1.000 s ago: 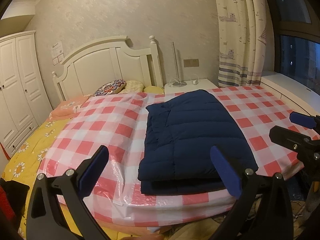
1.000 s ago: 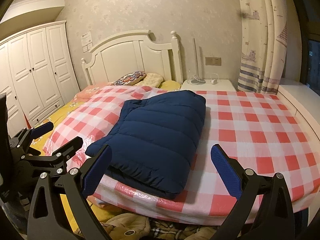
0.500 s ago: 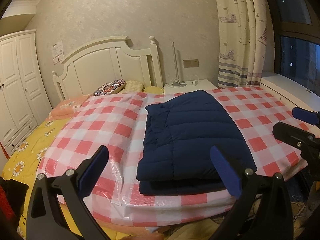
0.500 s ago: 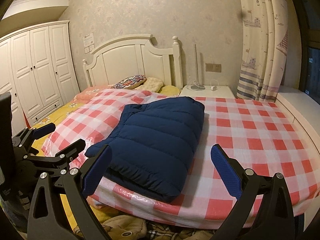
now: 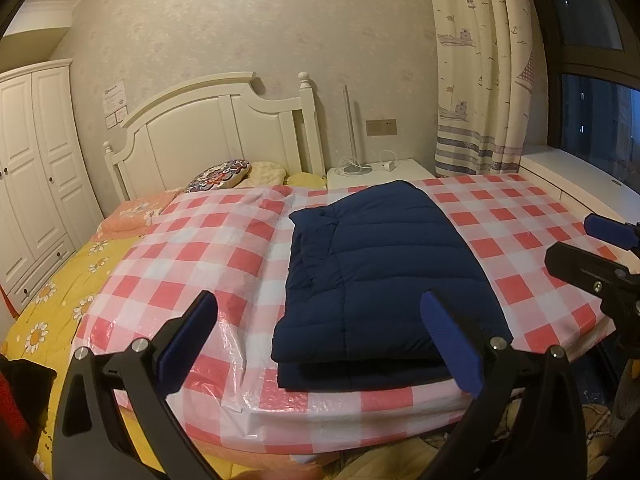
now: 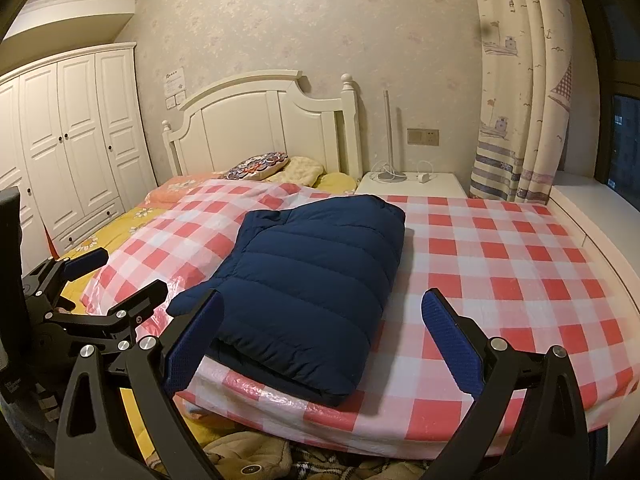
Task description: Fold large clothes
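Your left gripper (image 5: 320,340) stands with its fingers spread wide and nothing between them; your right gripper (image 6: 320,336) is the same, wide and empty. Both hang off the foot of the bed, apart from the cloth.

The navy padded jacket (image 5: 380,276) lies folded into a thick oblong on the red-and-white checked plastic sheet (image 5: 192,252), long axis running toward the headboard (image 5: 224,128). Its near end sits close to the foot edge of the sheet. Two layers show at that near end, the lower one sticking out a little beyond the upper.

Risks from here, as judgement:

- The padding is springy. If you leave it, the top layer may lift or creep and the stack may open.
- The sheet looks slick and crinkled. If you push on the jacket, the whole bundle may slide instead of creasing, and it has little room before the foot edge.
- If you pinch only the top layer at the near end, you peel the fold open. You need both layers between the fingers.
- On the left side of the jacket a bunched seam shows; whether a sleeve is tucked there, you cannot tell. Lifting carelessly may let it spill out.
- Clothes lie heaped on the floor (image 6: 248,456) below the foot of the bed; a jacket that slides off lands among them.
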`<state>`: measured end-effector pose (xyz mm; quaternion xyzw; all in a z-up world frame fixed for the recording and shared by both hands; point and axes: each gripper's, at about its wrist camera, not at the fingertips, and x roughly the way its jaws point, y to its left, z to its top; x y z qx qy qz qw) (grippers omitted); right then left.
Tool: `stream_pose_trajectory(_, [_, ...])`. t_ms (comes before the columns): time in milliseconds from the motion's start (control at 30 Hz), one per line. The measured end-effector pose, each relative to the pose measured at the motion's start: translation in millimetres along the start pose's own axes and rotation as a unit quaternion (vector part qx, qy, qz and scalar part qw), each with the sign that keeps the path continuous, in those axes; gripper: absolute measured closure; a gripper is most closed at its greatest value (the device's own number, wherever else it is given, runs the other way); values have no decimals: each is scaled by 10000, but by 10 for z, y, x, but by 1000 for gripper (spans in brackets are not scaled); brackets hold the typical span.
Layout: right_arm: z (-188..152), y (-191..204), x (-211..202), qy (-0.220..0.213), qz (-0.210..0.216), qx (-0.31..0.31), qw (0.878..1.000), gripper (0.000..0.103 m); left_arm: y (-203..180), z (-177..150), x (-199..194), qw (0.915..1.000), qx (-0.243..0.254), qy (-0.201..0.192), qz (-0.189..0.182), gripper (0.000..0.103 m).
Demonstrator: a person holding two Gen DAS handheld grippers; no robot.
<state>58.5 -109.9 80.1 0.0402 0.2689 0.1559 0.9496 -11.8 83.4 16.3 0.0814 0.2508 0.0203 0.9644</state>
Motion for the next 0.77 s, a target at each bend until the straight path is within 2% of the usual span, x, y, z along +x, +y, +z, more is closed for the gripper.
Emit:
stream_pose_trajectory(333, [-68,-10,110,144,-4,-44,9999,6,-51,-7,41,9999,9,36,99,2])
stream_pose_trajectory(467, [-153,-81,236,330,12,15,9995,6,-116,-68,163,9999,-99,-18,-129,2])
stream_pose_trajectory(533, [-202,-156,329,458,23,102,9989,6,-191,-60,311,9998,146,64,-70,2])
stream_pose_trajectory(567, [-218,-190,371,508,31,141,9986,6,-187,-22,439,9993,282,244,-101,2])
stream_pose_trajectory(667, [-183,-482,490,576,-54,233,9981,6,94,122,853,9980,144,601,94,2])
stream_pose_trajectory(733, [-24,-991,504,475,-309,348,9978,6,552,300,1321,9943,-147,904,547,2])
stream_pose_trajectory(767, [77,-1357,479,388,-518,493,9967,6,762,370,1508,9922,-279,1024,649,2])
